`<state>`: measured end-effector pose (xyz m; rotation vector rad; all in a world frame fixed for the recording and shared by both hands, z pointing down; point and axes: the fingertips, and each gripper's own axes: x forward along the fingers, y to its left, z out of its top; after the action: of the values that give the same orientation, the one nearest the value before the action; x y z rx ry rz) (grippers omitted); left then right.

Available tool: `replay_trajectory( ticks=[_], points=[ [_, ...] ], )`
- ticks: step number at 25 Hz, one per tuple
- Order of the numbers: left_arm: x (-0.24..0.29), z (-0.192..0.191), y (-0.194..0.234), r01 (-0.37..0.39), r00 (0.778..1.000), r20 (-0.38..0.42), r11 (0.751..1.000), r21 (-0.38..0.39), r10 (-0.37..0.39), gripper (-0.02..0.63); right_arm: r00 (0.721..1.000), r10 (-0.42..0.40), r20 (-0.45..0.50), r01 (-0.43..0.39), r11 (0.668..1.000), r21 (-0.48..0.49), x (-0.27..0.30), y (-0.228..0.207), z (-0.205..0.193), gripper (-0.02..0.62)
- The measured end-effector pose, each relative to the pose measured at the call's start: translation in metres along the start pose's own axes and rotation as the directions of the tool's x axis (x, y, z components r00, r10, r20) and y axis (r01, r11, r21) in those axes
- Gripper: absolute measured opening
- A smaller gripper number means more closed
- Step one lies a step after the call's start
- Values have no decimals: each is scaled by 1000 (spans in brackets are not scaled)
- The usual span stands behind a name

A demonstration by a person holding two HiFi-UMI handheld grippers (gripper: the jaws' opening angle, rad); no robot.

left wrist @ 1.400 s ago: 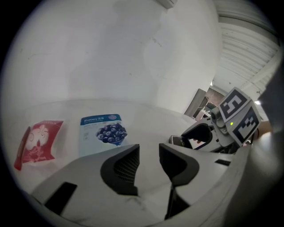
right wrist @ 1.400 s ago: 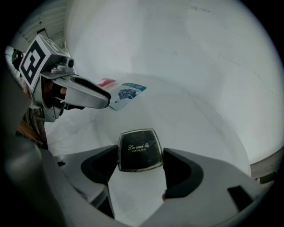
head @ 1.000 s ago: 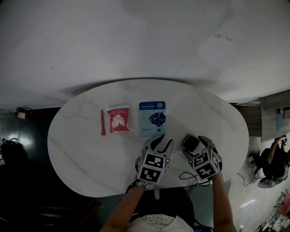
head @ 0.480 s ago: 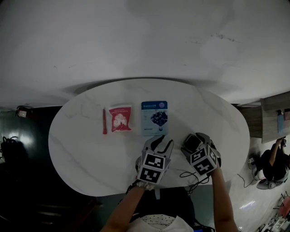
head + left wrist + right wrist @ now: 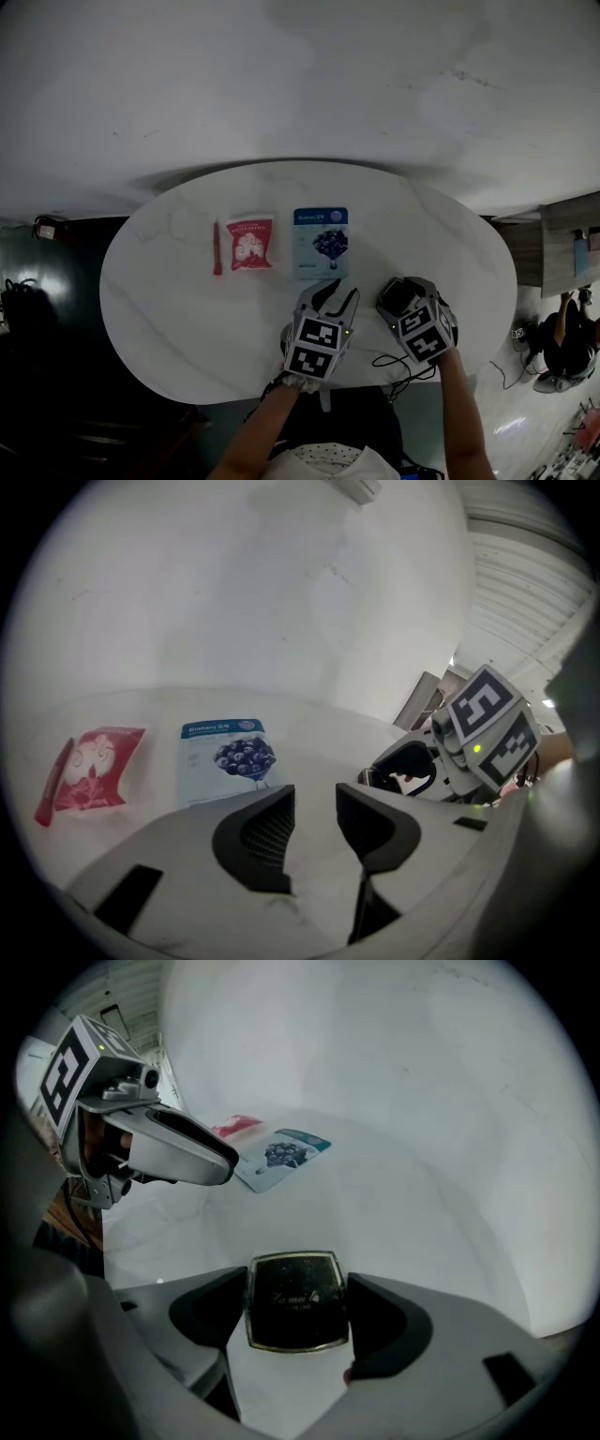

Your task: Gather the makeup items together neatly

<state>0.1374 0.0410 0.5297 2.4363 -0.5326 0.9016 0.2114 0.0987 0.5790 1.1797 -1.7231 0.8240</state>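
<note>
Compact (image 5: 296, 1299): square, glossy black.

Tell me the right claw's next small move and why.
Probably finish closing on the black compact: the right claw has just been closing with it between the jaws, flat on the table, and a firm grip isn't evident yet. The blue sachet and red sachet it should join lie farther up the table.

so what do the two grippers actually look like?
The left gripper and right gripper match: pale grey shells, dark pads, a cube of black-and-white square markers on each. Black cable trails by the right one. Its jaws have just been closing, black compact between them.
</note>
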Motion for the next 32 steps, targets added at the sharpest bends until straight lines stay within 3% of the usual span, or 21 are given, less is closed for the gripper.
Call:
replay_trajectory(
  ticks=[8,18,32],
  points=[
    [0,1,2,-7,1000,4,1000,-1,7,176,997,-8,71,-1,992,128,-8,0,8,356],
    [-5,13,7,-30,999,41,1000,-4,30,176,981,-101,164,51,959,280,-27,-26,44,356],
    [-19,40,34,-131,983,122,990,-54,137,176,953,-243,179,114,839,532,-19,-57,93,356]
  ],
)
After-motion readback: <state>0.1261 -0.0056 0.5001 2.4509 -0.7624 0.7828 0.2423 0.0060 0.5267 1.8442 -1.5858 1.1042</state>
